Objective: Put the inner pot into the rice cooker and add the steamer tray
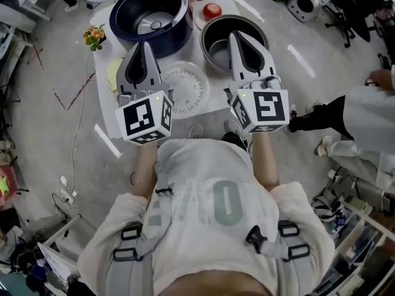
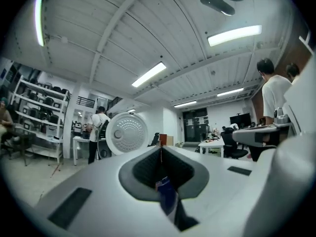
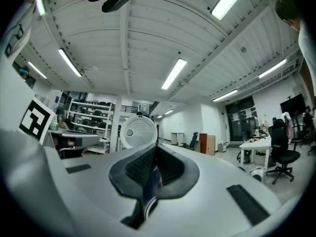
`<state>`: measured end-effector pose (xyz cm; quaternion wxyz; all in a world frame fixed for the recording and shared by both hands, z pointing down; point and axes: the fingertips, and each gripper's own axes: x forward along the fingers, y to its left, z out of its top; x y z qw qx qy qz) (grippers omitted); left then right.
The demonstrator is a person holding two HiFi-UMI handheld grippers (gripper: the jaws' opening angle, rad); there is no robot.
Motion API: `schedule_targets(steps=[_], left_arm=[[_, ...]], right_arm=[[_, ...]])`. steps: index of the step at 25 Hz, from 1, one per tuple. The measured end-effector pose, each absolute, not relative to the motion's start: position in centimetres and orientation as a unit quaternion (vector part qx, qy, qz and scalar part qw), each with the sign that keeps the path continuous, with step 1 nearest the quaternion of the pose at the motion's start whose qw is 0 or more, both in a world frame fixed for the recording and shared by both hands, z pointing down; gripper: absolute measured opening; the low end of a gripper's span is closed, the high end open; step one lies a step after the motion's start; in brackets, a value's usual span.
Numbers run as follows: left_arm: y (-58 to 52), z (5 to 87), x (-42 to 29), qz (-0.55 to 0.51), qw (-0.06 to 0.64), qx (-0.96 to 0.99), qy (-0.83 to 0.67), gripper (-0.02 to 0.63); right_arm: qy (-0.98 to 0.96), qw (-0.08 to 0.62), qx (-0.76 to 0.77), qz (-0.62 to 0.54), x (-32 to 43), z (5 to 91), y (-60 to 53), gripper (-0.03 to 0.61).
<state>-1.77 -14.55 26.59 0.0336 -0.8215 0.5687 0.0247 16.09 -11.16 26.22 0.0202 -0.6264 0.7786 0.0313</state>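
I'm running two tongs, the left tongs (image 1: 145, 45) and the right tongs (image 1: 237, 37), both pinched fully together on nothing. One open rice cooker (image 1: 133, 32) sits just beyond the left tips. One inner pot (image 1: 216, 47) lies under the right tips. One steamer tray (image 1: 185, 88) lies between them on the table (image 1: 105, 20).

Grey concrete floor (image 1: 49, 122); white ribbed ceiling (image 2: 148, 28), strip lights (image 2: 149, 74); wall shelving (image 3: 94, 115); desk (image 3: 256, 144), office chair (image 3: 282, 154).
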Motion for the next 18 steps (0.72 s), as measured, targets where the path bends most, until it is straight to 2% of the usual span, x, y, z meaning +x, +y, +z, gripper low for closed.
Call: schedule_targets(steps=[18], left_arm=[[-10.4,25.1,-4.0,0.042,0.041,-0.684,0.727,0.023]], right_arm=[[0.89,0.023,-0.455,0.018,14.4,26.0,-14.3,0.008]])
